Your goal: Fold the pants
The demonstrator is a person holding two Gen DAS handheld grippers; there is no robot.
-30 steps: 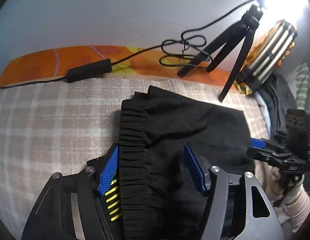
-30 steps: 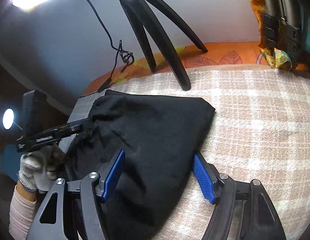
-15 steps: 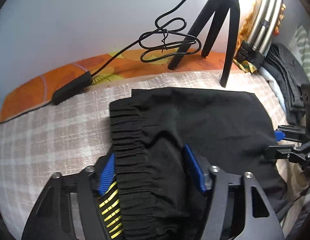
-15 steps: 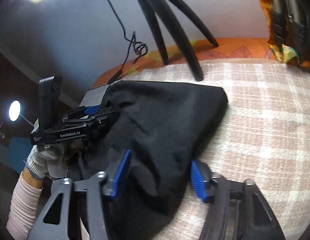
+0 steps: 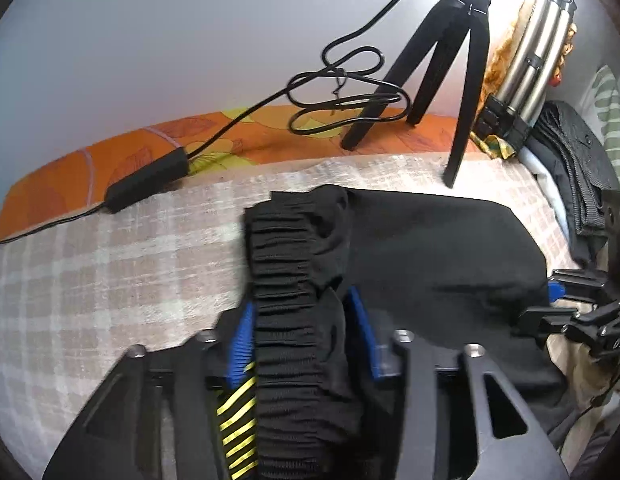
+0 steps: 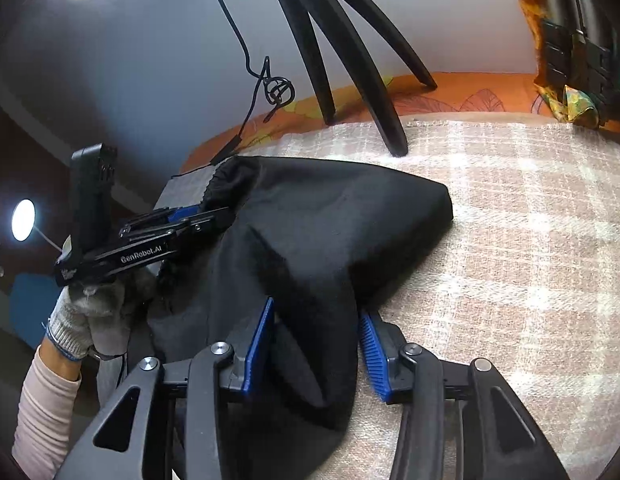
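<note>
Nearest the left wrist camera, the left gripper (image 5: 301, 336) has its blue-padded jaws drawn in against the bunched elastic waistband (image 5: 287, 280) of the black pants (image 5: 438, 256), pinching the gathered ribbing between both pads. The right gripper (image 6: 316, 340) has its jaws likewise brought close on a lifted ridge of the black fabric at the opposite end, the left pad pressed into the cloth and the right pad at the fabric's edge. Between the two, the pants (image 6: 334, 224) lie folded into a compact dark bundle on the beige checked blanket (image 5: 109, 272), the near part raised off it by the grippers and the far folded edge resting flat. In the right wrist view the left gripper (image 6: 189, 220) appears at the left, held by a hand in a knit work glove (image 6: 89, 312) with a pale pink sleeve behind it. Past the pants, a black tripod (image 5: 450, 76) stands with one foot on the blanket and two on the orange leaf-patterned sheet (image 5: 69, 176) beyond it. A black power adapter (image 5: 147, 180) lies at the sheet's edge, its cable looped in a coil (image 5: 346, 96) against the pale wall. Farther right, a ribbed metal flask (image 5: 542, 40) stands upright beside a stack of dark folded clothes (image 5: 578, 176).
</note>
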